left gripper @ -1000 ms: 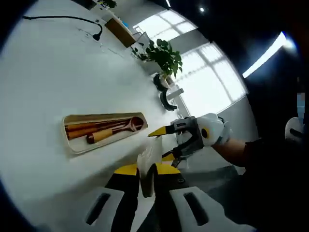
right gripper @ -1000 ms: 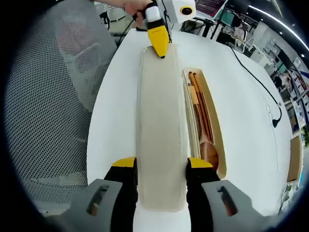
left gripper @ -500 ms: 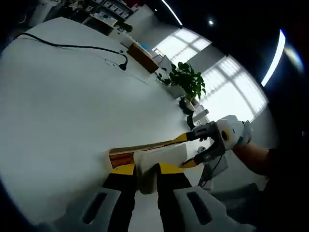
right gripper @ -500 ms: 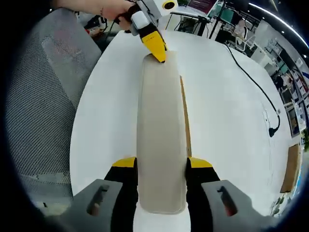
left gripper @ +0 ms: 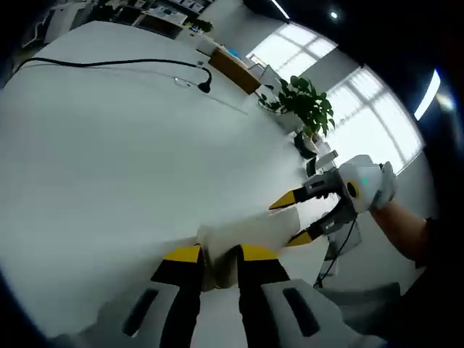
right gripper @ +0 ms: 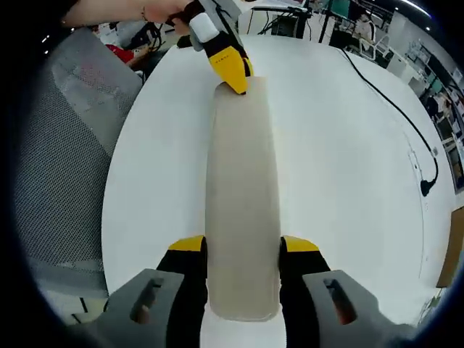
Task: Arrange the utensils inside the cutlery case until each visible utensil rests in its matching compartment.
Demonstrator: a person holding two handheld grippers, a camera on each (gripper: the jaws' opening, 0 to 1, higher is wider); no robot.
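The lid (right gripper: 243,196) of the cutlery case lay lengthwise over the white table (right gripper: 341,167), and both grippers were on it. In the right gripper view, the right gripper (right gripper: 243,250) had its 2 yellow-tipped jaws pressed against the long sides of the near end of the lid, clamped on it. At the far end the left gripper (right gripper: 230,72) pinched the lid's tip, a person's hand (right gripper: 156,11) behind it.

From the left gripper view the same hold read in reverse: the left gripper (left gripper: 220,255) was closed on the near end of the pale lid (left gripper: 246,232), and the right gripper (left gripper: 299,219) gripped the far end, jaws straddling it.

The lid hid whatever was under it; no tray, no spoon and no chopsticks could be seen, so I could not tell from these views whether each utensil lay in its own compartment. Judging by how squarely the lid sat and how low it was to the table, the case looked closed or very nearly so.

What seemed left: seat the lid fully, let go with both grippers, and check that it sits flush. A black cable (right gripper: 395,109) lay well apart on the table.
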